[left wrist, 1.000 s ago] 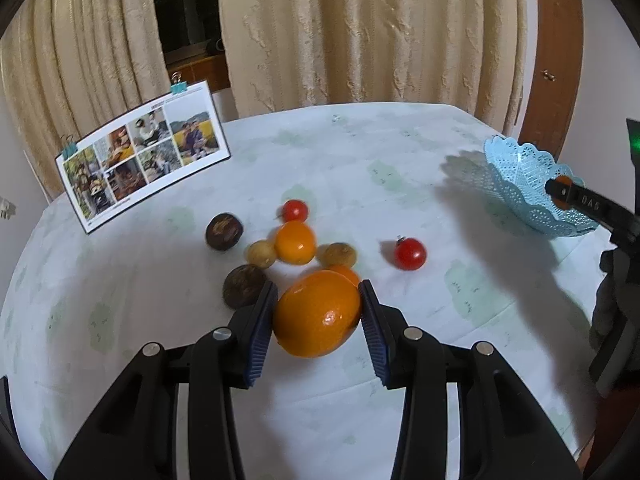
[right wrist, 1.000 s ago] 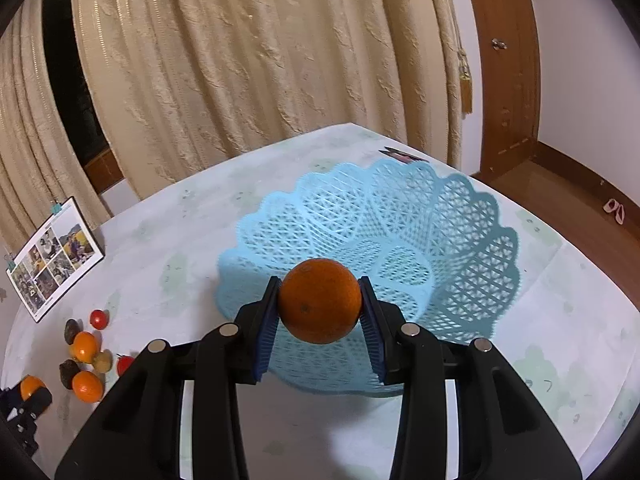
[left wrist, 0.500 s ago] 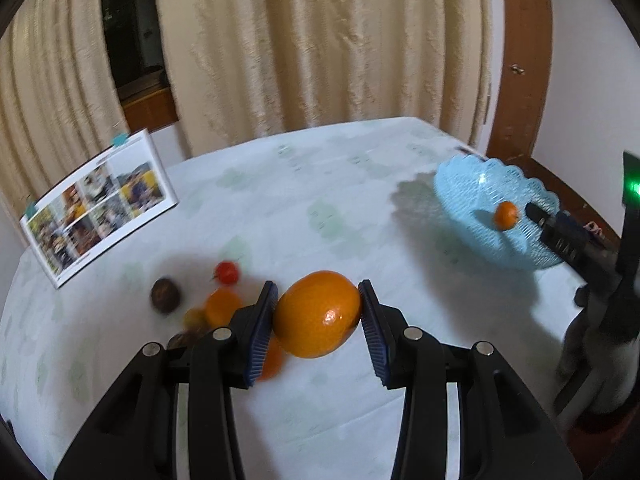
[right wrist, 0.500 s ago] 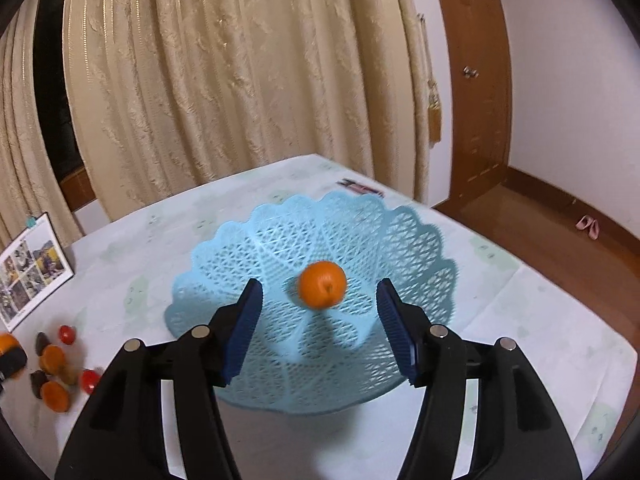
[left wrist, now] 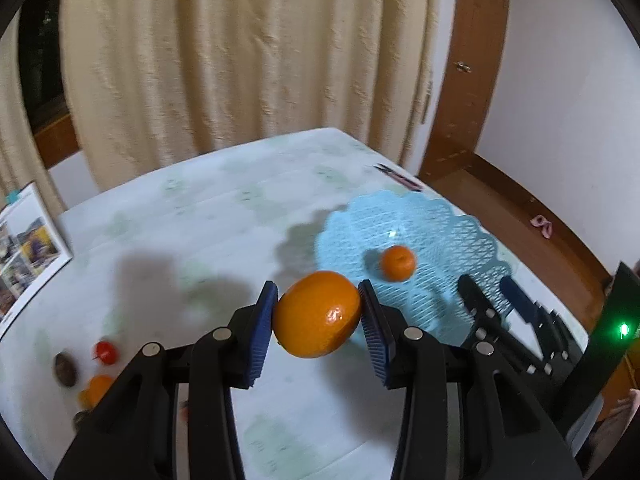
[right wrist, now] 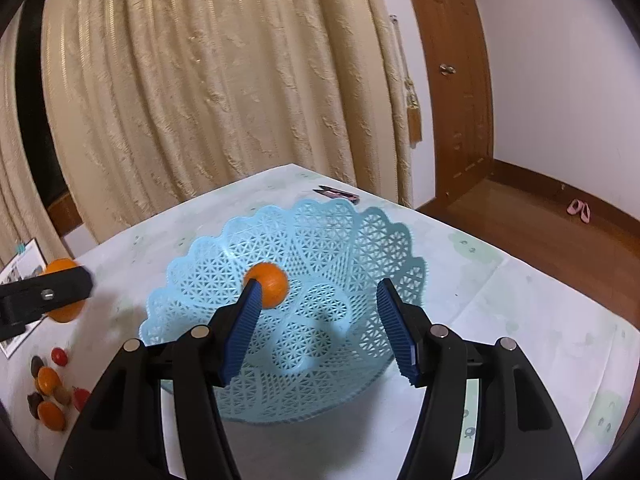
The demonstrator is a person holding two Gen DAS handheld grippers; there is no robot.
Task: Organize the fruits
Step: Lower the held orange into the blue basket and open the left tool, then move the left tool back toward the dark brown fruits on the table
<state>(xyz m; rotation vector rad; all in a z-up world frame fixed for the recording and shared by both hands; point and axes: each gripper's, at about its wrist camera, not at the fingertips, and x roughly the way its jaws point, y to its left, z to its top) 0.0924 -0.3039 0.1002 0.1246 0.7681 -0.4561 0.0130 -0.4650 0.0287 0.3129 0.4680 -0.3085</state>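
1. The step in hand is the carry: the left tool is clamped on a large orange, its blue pads pressed to both sides of the fruit, which hangs clear above the table just short of the near-left rim of the blue lattice basket
2. One small orange already lies inside the basket, near its centre
3. The right tool hovers over the near side of the basket with its jaws standing apart and nothing between them; the small orange sits beyond its left pad, untouched
4. The rest of the fruit waits well to the left of the basket: a red cherry tomato, a dark round fruit, another orange and a few more that are blurred
5. Next, as I judge it, the left tool must travel on over the basket rim, sink towards the lattice floor beside the small orange, and only then let go, so the big fruit does not bounce out of the shallow bowl
6. The right tool hangs close to that path and probably needs to draw back from the basket, likely towards the fruit pile to the left, to avoid a clash
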